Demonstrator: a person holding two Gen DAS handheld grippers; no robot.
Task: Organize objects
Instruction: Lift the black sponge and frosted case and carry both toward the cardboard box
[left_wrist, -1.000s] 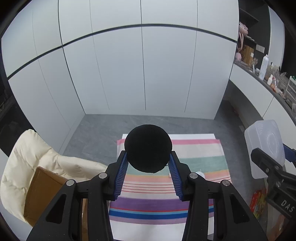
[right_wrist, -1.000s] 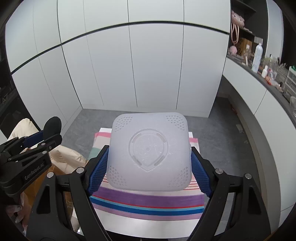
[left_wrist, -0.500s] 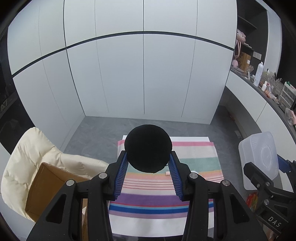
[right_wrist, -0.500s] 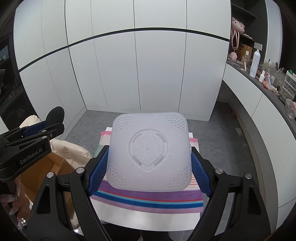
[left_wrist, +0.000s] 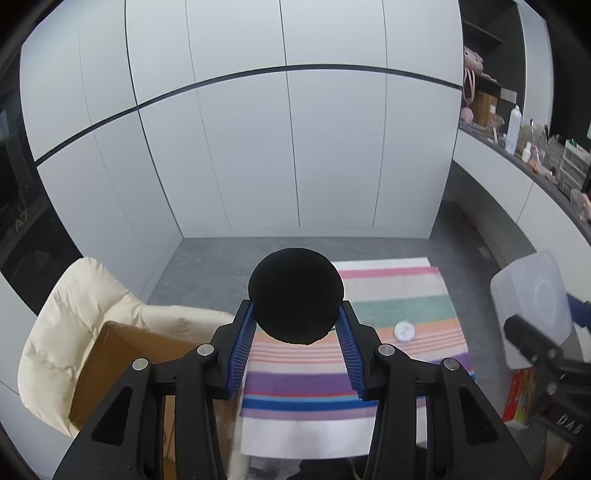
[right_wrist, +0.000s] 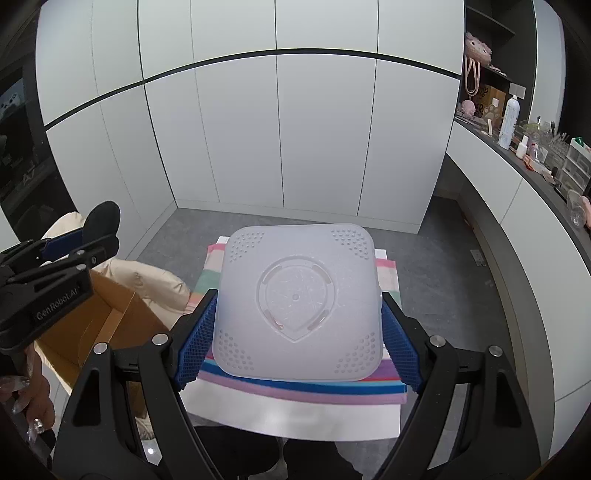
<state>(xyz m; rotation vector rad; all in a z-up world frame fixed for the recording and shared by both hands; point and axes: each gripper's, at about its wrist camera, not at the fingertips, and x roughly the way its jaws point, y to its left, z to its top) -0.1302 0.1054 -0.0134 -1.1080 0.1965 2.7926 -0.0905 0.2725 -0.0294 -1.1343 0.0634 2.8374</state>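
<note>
Cargo in both grippers, and nothing is set down yet! The left gripper (left_wrist: 295, 332) is clamping a black round pad (left_wrist: 295, 295) between its blue pads, carrying it up in the air over the striped cloth (left_wrist: 388, 295). The right gripper (right_wrist: 295, 332) is gripping a frosted square lid (right_wrist: 299, 306) by its two side edges, jaws spread wide around it, and it too is hanging above the cloth. Down on the stripes a small white round thing (left_wrist: 404, 329) is lying alone, well apart from both loads. Off to the left an open cardboard box (left_wrist: 122, 354) is sitting on a cream padded chair (left_wrist: 74, 314), and that is looking like the likely drop spot, though that is only a judgement. This is reading as the carry step, mid-transport. The next move is calling for one gripper at a time lowering over the box mouth, keeping the wide lid level so it is not catching the box flaps, then letting go cleanly.
</note>
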